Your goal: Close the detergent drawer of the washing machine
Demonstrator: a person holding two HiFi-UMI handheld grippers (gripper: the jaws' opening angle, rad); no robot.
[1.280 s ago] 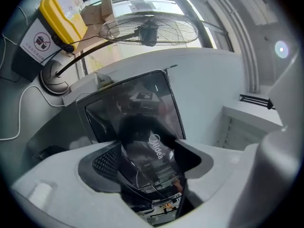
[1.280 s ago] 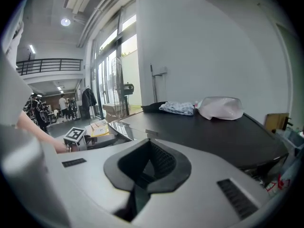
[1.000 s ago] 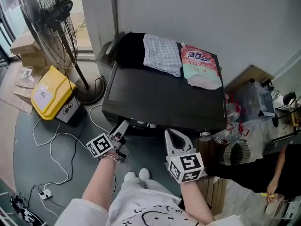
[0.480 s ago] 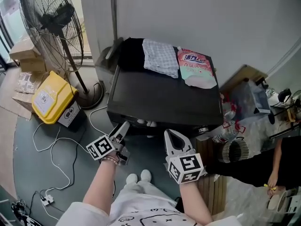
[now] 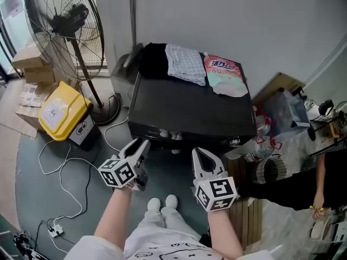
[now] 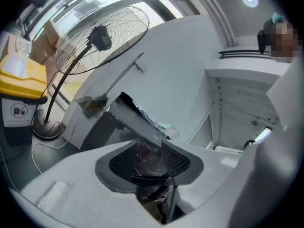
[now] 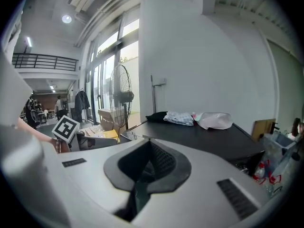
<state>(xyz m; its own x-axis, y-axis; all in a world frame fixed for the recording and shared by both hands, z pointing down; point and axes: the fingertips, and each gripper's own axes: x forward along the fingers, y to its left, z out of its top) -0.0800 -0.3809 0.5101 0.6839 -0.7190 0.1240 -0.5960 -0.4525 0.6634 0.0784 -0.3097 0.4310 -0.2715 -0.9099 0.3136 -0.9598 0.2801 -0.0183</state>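
Set the left gripper (image 5: 142,145), its empty jaws just narrowing, squarely against the black box-shaped washing machine's (image 5: 190,107) drawer front, unseen here. The right gripper (image 5: 203,154) is pressed together.

The left forearm (image 5: 111,221) and right forearm (image 5: 225,234) reach forward side by side, apart. The left gripper (image 5: 140,148) is tilted to one side. Its jaws have just been closing and stand partly apart, with nothing gripped between them. The right gripper (image 5: 200,154) points ahead, level with it — jaws meeting at the tips, empty.
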